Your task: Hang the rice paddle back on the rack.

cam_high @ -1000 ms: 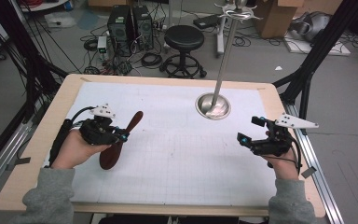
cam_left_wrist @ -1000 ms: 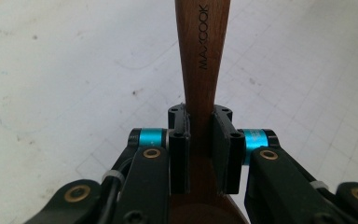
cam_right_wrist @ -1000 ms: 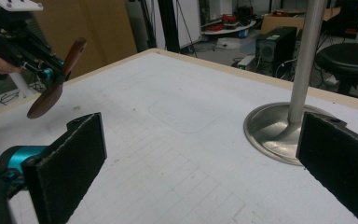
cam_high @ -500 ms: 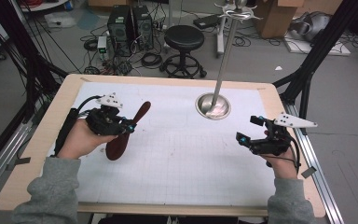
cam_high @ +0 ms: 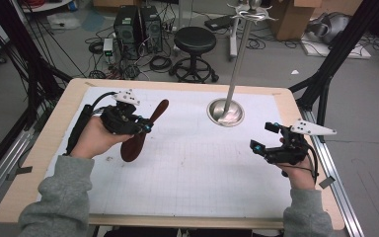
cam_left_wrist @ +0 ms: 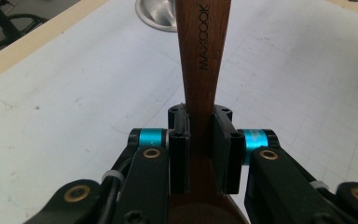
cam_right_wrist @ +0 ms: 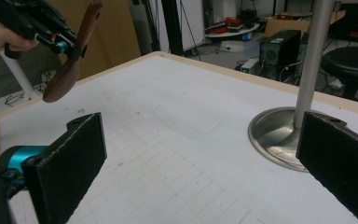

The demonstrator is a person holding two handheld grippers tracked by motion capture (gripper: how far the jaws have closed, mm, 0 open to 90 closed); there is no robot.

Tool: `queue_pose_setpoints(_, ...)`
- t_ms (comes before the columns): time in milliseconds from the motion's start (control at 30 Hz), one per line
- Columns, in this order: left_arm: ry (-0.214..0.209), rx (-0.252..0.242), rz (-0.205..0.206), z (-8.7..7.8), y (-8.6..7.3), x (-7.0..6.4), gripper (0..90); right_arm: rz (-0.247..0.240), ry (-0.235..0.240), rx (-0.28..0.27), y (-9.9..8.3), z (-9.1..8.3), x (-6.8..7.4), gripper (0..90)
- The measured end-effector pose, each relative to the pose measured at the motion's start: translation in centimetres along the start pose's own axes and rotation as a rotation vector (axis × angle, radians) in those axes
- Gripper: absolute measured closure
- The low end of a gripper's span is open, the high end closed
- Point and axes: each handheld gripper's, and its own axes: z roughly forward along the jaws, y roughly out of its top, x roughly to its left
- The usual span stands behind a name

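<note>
The left tool [cam_high: 145, 126] is clamping a dark wooden spatula [cam_high: 140, 133] by its handle, jaws pressed flat against both sides, and is holding it up off the desk [cam_high: 187, 187]. The spatula is showing a smooth reddish-brown grain with "MAXCOOK" stamped along the handle in the left gripper view; its broad rounded blade is hanging below the tool toward the person, while the narrow handle end is angling up and away beyond the jaws. The right tool [cam_high: 264, 139] is hovering well apart from it, jaws standing wide open with nothing between them. Ahead of the right tool, the round steel base of a metal stand [cam_high: 225, 112] is sitting on the desk, its pole rising upward. The desk is carrying a white gridded mat, slightly smudged, framed by a pale wooden edge. Beyond the desk, a black stool [cam_high: 194, 42], computer towers [cam_high: 138, 24], tangled cables and cardboard boxes are sitting on a grey floor.
</note>
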Motion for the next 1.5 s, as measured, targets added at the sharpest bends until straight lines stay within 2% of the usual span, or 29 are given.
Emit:
queue_pose_setpoints(33, 0.002, -0.01, -0.009, 0.1, 0.2, -0.1, 77.9, 0.0, 0.001, -0.003, 0.0, 0.0, 0.0, 0.3)
queue_pose_setpoints(133, -0.006, -0.016, -0.003, 0.3, 0.9, -0.2, 77.9, 0.001, 0.0, -0.006, 0.0, -0.1, 0.0, 0.3)
queue_pose_setpoints(300, -0.014, -0.004, 0.008, 0.8, 1.9, -0.3, 77.9, 0.001, 0.001, -0.008, 0.0, -0.2, 0.0, 0.3)
queue_pose_setpoints(500, -0.031, -0.034, 0.004, 0.8, 2.8, -0.2, 77.9, 0.002, 0.007, -0.007, 0.0, -0.1, 0.0, 0.3)
queue_pose_setpoints(1000, -0.047, -0.03, 0.025, 2.0, 5.2, -0.2, 77.9, 0.004, 0.007, -0.016, 0.1, -0.2, 0.0, 0.3)
queue_pose_setpoints(1267, -0.044, -0.031, 0.024, 2.5, 6.6, 0.3, 77.9, 0.005, 0.009, -0.02, 0.1, -0.2, -0.1, 0.3)
queue_pose_setpoints(1367, -0.016, -0.013, 0.054, 3.1, 7.1, 0.6, 77.9, 0.006, 0.009, -0.019, 0.1, -0.2, -0.1, 0.3)
queue_pose_setpoints(1500, -0.015, -0.009, 0.046, 3.5, 7.6, 1.2, 77.9, 0.007, 0.011, -0.017, 0.1, -0.2, -0.1, 0.3)
